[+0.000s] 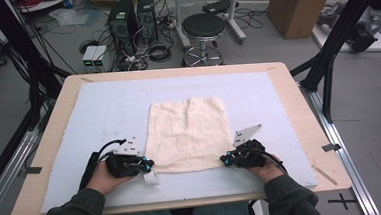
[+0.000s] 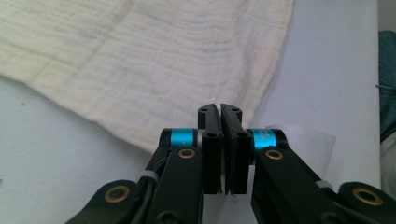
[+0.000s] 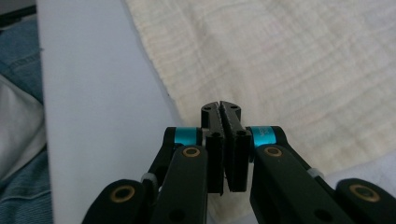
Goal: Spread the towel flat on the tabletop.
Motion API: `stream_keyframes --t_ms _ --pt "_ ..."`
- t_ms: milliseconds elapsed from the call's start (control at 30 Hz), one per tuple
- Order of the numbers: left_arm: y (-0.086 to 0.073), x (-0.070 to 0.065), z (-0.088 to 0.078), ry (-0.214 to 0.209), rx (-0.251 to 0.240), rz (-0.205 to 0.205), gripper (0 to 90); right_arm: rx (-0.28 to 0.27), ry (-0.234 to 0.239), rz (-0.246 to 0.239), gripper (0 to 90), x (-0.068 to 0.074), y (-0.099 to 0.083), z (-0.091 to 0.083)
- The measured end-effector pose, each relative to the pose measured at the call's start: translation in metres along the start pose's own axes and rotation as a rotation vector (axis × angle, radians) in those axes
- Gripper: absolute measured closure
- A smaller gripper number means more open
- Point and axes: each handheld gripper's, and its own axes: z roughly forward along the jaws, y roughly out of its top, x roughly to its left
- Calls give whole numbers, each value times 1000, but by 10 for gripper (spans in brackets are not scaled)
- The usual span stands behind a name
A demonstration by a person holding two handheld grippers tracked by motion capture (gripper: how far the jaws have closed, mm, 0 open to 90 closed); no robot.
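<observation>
Cream crinkled cotton cloth lay flat mid-table on pale blue foam mat. Looked light, limp; best pinched at near corners. Left gripper at 7 o'clock corner, right gripper at 5 o'clock; jaws pressed together, whether fabric was caught between them unclear.

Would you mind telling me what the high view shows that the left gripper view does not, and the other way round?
High view alone: the whole cream cloth spread on the pale mat, the right gripper at its near right corner, the wooden table and a black stool beyond it.

Left gripper view alone: the cloth's crinkled weave up close, and the left gripper with jaws closed, though whether they pinch the cloth is unclear.

Both: the cloth's near left corner with the left gripper at it, and a white tag beside it.
</observation>
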Motion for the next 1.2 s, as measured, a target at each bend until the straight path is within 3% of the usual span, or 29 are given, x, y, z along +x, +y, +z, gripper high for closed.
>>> stream_keyframes --t_ms 133,300,600,700,800,967,1200 --pt "-4 -5 -9 1 -3 5 865 -25 26 -17 886 11 5 -3" --pt "-12 -14 -13 -10 -18 -13 864 0 40 -30 885 21 4 -2" --pt "-20 -30 -17 -6 -21 -9 864 5 52 -17 883 24 -2 -3" --pt "-22 -34 -17 -11 -15 -10 864 8 63 -17 847 25 -2 -3" --pt "-24 -32 -18 -20 -30 -23 804 -14 75 -13 735 25 -1 -4" --pt "-21 -28 -23 -6 -101 -59 685 -64 40 -4 635 21 1 -9" --pt "-17 -14 -19 88 -124 -114 611 -83 -43 44 573 5 3 -11"
